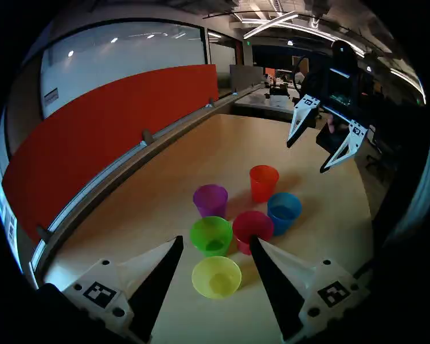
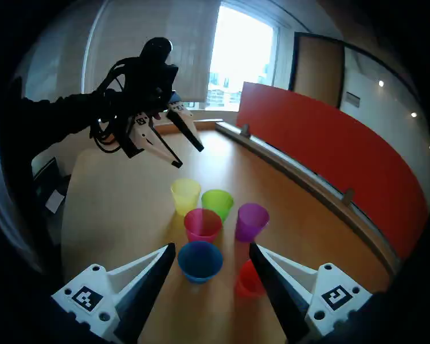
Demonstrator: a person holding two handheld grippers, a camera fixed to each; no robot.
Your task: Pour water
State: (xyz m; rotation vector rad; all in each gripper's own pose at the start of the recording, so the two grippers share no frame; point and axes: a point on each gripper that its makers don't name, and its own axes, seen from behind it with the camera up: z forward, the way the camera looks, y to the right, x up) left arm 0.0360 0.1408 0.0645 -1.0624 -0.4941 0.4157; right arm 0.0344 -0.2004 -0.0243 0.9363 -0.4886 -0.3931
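Plastic cups [image 1: 253,226] crowd the tabletop [image 1: 226,143]; my left gripper [image 1: 216,239] and right gripper [image 2: 211,245] have fingers [image 1: 157,275] wide open, empty.

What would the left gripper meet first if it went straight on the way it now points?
Probably the yellow cup, nearest between the left gripper's open fingers; depth is unclear.

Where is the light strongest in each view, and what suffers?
Right gripper view: the window is blown out, and the left gripper before it looks dark. Left gripper view: softer ceiling light; the red partition bends from fisheye distortion.
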